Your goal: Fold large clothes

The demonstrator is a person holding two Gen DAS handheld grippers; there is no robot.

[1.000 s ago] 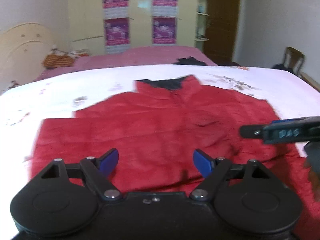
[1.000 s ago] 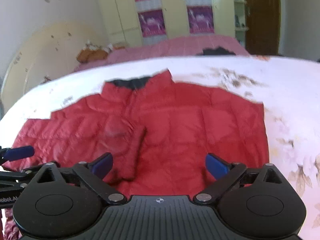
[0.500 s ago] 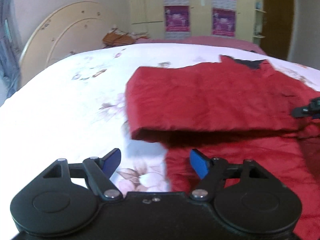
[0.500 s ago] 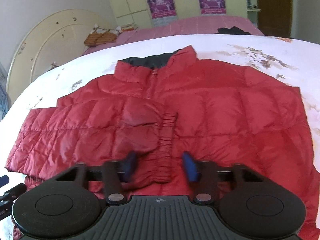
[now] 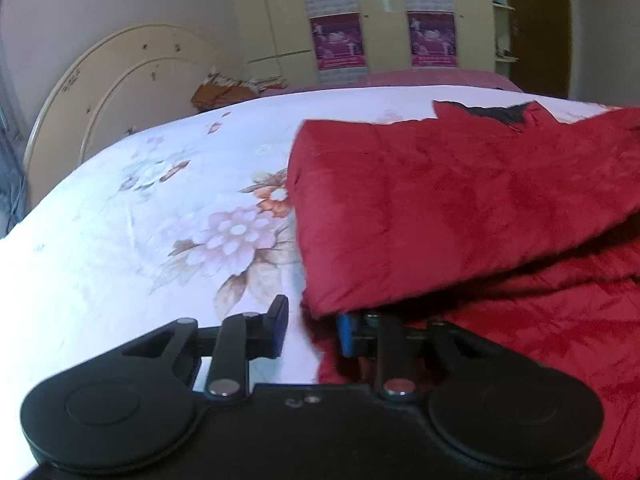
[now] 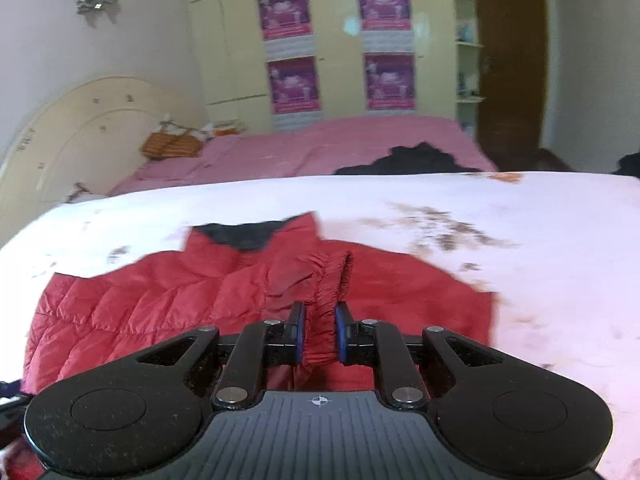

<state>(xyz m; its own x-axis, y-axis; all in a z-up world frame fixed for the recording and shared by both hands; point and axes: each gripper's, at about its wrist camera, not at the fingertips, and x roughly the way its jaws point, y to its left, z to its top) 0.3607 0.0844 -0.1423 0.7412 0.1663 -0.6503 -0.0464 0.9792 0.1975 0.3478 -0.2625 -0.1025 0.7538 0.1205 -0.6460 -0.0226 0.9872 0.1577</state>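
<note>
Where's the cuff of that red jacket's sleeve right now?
In the right wrist view, the sleeve cuff sits low centre, pinched by the right gripper, over the red jacket.

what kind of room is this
Most likely a home bedroom. The red jacket lies on a bed with a floral sheet, a second bed with a pink cover and a cream headboard stands behind, and tall wardrobes line the wall.

Quilted, faintly glossy red jacket (image 6: 168, 308); matt floral cloth bedsheet (image 5: 132, 240).
</note>
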